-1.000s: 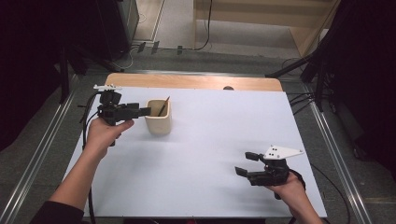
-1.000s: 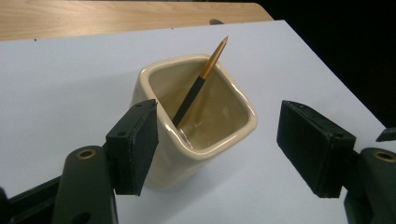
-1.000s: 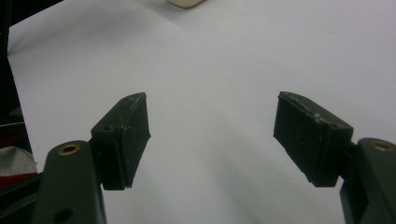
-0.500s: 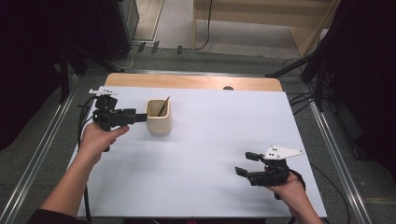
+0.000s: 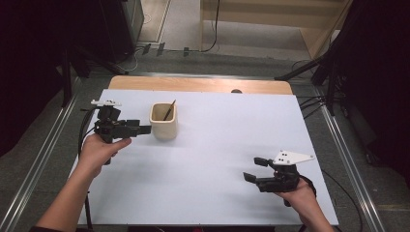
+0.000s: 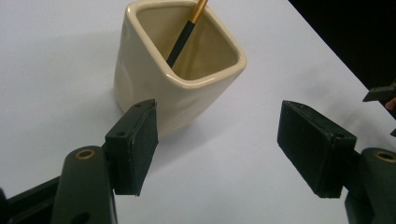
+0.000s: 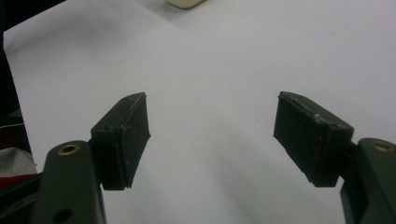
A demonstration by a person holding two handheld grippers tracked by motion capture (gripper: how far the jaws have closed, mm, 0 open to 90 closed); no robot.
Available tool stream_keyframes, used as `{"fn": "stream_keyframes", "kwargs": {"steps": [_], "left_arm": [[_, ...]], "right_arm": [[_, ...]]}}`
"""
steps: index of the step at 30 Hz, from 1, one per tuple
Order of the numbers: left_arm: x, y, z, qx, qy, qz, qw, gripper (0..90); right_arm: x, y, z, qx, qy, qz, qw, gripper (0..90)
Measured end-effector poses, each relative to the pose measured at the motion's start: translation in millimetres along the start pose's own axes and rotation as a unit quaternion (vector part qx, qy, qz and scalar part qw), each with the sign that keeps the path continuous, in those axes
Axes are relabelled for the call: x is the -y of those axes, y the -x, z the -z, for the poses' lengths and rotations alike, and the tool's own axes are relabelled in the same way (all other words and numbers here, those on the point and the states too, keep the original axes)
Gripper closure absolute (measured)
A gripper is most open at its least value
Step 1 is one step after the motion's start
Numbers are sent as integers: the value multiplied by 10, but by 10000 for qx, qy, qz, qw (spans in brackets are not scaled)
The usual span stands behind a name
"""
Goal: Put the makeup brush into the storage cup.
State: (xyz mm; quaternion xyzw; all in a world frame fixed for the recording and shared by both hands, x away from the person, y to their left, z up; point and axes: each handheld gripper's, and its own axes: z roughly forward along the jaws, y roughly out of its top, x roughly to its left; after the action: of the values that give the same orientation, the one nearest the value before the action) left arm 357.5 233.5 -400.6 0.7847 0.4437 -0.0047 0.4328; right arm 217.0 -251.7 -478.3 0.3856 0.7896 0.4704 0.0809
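A cream ceramic cup (image 5: 163, 124) stands on the white table top (image 5: 222, 135) at the left, with a dark, gold-ended stick (image 5: 168, 110) leaning inside it. My left gripper (image 5: 143, 129) is level and points right at the cup's near left side, open, its tips just short of the wall. In the left gripper view the cup (image 6: 177, 74) and stick (image 6: 187, 32) lie just beyond the open left gripper (image 6: 219, 123), nothing between the pads. My right gripper (image 5: 255, 169) rests open near the front right, over bare table. The right gripper view shows my right gripper (image 7: 212, 114) empty.
A wooden strip (image 5: 203, 84) runs along the table's far edge. Metal rails (image 5: 43, 159) and cables flank the table on the floor. The cup's base (image 7: 186, 3) peeks in at the top of the right gripper view.
My left hand has drawn the gripper slightly left and toward me, off the cup's side. The cup and my right gripper have not moved.
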Motion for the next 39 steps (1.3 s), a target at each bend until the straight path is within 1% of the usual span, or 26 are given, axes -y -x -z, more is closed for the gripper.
{"fn": "stream_keyframes", "kwargs": {"steps": [3,5,7,10,16,17,23,31,32,35,39], "left_arm": [[40,-1,5,38,3,7,10000,297],[69,3,2,27,-34,-6,10000,297],[96,6,-5,89,-46,13,9999,297],[124,35,-10,48,-78,-58,9999,301],[171,77,-12,108,-72,-118,9998,301],[183,85,-14,109,-104,-133,9998,301],[255,99,-49,142,-171,-156,9996,299],[347,125,-74,205,-228,-281,9991,295],[361,130,-75,229,-225,-247,9992,294],[399,139,-78,210,-275,-344,9988,291],[450,139,-85,224,-313,-365,9986,291]], "right_arm": [[-1,-6,-1,-11,-12,-18,10000,275],[-2,-7,0,-10,-8,-27,10000,274],[-1,-1,-1,6,7,-5,10000,274],[-2,1,0,15,14,-15,10000,270],[0,5,3,20,22,-26,10000,268],[0,5,3,22,25,-31,10000,268],[1,9,17,41,70,-44,10000,267],[2,17,18,48,73,-87,9999,264],[2,18,18,49,73,-88,9999,264],[2,17,19,45,78,-95,9999,264],[1,18,18,50,77,-89,9999,264]]}}
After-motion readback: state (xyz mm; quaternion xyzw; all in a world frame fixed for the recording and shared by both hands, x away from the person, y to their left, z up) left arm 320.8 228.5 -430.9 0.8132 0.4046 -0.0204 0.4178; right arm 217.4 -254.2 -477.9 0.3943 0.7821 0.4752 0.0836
